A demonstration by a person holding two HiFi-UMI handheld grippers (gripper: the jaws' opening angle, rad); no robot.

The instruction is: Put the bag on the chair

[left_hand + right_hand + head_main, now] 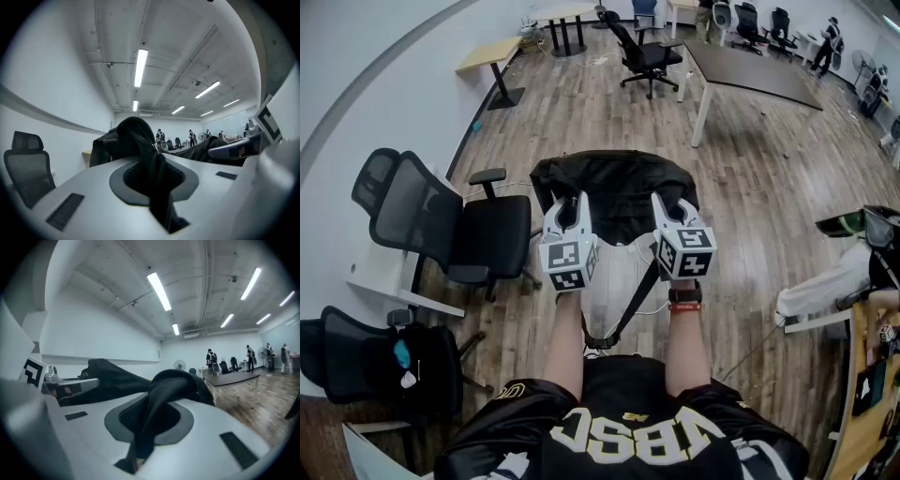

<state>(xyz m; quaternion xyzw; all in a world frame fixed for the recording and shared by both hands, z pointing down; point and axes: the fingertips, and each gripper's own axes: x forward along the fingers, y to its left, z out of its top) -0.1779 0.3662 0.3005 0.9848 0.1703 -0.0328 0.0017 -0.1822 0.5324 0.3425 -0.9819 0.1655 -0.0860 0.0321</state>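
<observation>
A black bag hangs in the air in front of me, above the wooden floor, with a pale panel and straps dangling below it. My left gripper is shut on a fold of the bag's left top edge. My right gripper is shut on its right top edge. In both gripper views black fabric runs down between the closed jaws. A black office chair with a mesh back stands to the left of the bag, its seat bare. It also shows at the left in the left gripper view as a chair back.
A second black chair with small items on it stands at lower left beside a white desk. A dark table and another office chair stand farther off. A cluttered desk sits at right. People stand far back.
</observation>
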